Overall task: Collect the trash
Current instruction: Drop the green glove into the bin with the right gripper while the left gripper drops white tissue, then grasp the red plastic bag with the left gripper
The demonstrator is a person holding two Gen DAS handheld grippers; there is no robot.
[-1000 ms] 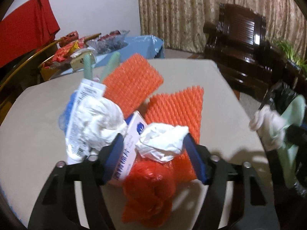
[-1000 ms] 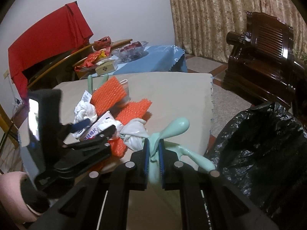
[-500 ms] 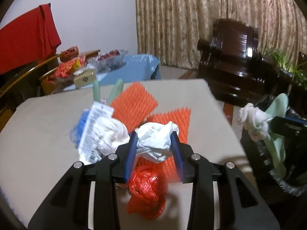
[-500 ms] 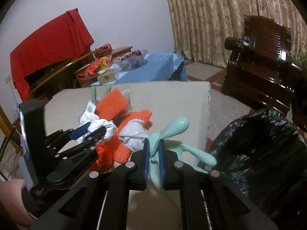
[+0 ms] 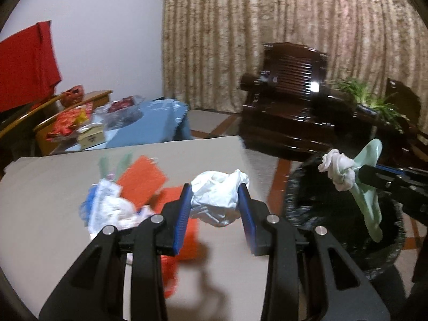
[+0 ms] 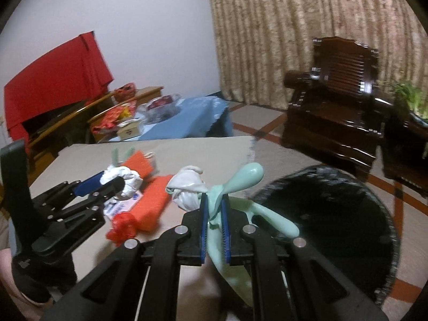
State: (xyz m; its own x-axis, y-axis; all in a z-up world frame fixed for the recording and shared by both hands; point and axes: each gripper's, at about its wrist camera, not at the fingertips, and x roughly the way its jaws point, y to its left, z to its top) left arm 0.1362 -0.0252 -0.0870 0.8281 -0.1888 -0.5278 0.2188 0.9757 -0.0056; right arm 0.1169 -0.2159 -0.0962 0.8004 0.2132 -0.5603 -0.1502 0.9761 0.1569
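We've got a crumpled white wad (image 5: 216, 200) pinched up off the table (image 5: 53, 187), and a mint-green rubber glove (image 6: 240, 187) knotted round a white rag (image 6: 187, 184), dangling over the open black trash bag (image 6: 334, 208) past the table's right edge. Orange mesh nets (image 5: 141, 184), a red plastic knot (image 6: 121, 230) and a labelled packet (image 5: 103, 208) lie mid-table.

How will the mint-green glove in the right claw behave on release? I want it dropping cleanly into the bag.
Probably floppy: the mint-green glove sags from the right claw, its fingers splayed. It looks light, and the knotted white wad may drag it down. It may snag on the black bag rim.
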